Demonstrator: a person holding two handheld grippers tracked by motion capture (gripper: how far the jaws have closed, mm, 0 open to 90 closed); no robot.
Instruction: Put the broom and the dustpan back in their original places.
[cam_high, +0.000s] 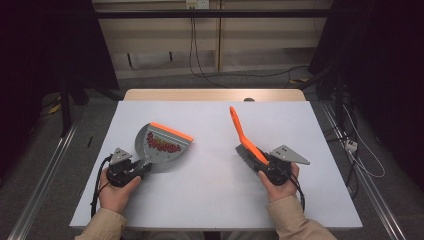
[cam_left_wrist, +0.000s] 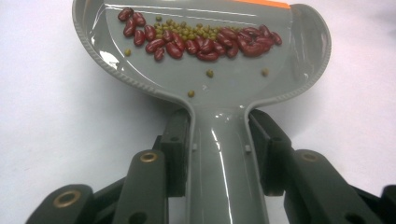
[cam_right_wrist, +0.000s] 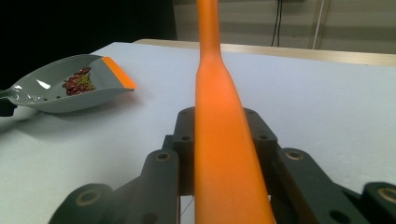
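A grey dustpan (cam_high: 156, 149) with an orange front lip lies on the white table, left of centre. Red kidney beans (cam_left_wrist: 201, 44) and small green beans are heaped near its lip; they also show as a small heap of beans (cam_right_wrist: 77, 81) in the right gripper view. My left gripper (cam_left_wrist: 219, 135) is shut on the dustpan's handle, and in the high view the left gripper (cam_high: 142, 167) sits at the near left. An orange brush (cam_high: 242, 132) tilts up and away. My right gripper (cam_right_wrist: 219, 130) is shut on its handle, with grey bristles (cam_high: 244, 151) beside the right gripper (cam_high: 262, 162).
The white table top (cam_high: 210, 200) spreads between the two tools and toward the front edge. A wooden table edge (cam_high: 215, 95) runs along the back. Cables (cam_high: 200, 60) hang on the far wall and lie on the floor at right.
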